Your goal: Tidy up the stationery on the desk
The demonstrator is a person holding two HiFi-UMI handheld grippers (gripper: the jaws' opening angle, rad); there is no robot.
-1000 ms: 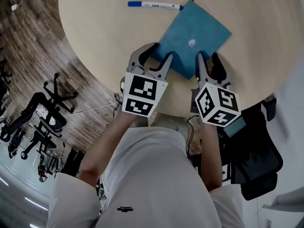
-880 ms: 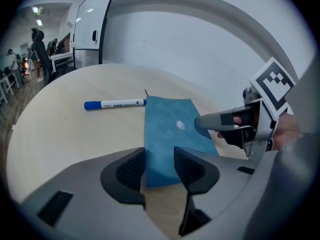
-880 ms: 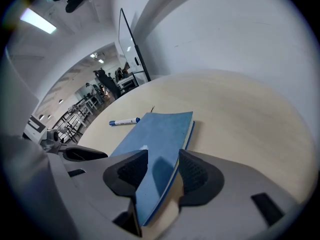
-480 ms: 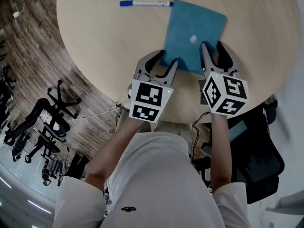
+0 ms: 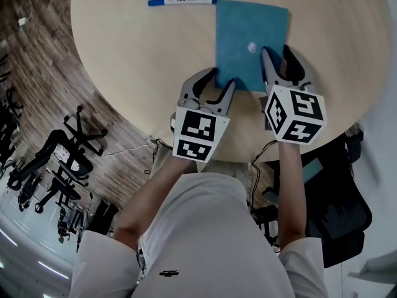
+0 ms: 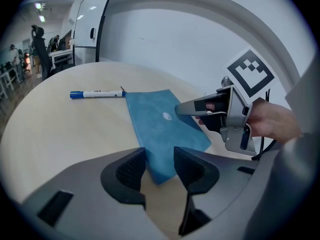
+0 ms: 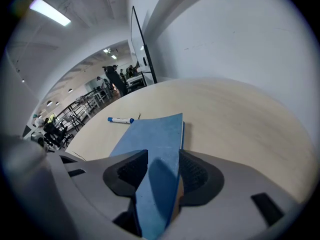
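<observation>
A blue notebook (image 5: 251, 36) lies on the round wooden table (image 5: 136, 54), its sides now square to me. My right gripper (image 5: 279, 61) is shut on its near right corner; in the right gripper view the cover (image 7: 155, 139) runs up between the pads. My left gripper (image 5: 213, 87) stands open at the notebook's near left corner (image 6: 160, 129), touching nothing. A white marker with a blue cap (image 5: 181, 1) lies beyond, just left of the notebook's far edge, and also shows in both gripper views (image 6: 97, 93) (image 7: 120, 119).
The table's near edge runs just under both grippers. Office chairs (image 5: 68, 129) stand on the wood floor to the left and a black chair (image 5: 335, 216) to the right. A whiteboard (image 7: 142, 54) and people stand far off.
The notebook has turned counterclockwise from a diamond to square, carried by my right gripper. Both grippers have moved a little farther over the table.
</observation>
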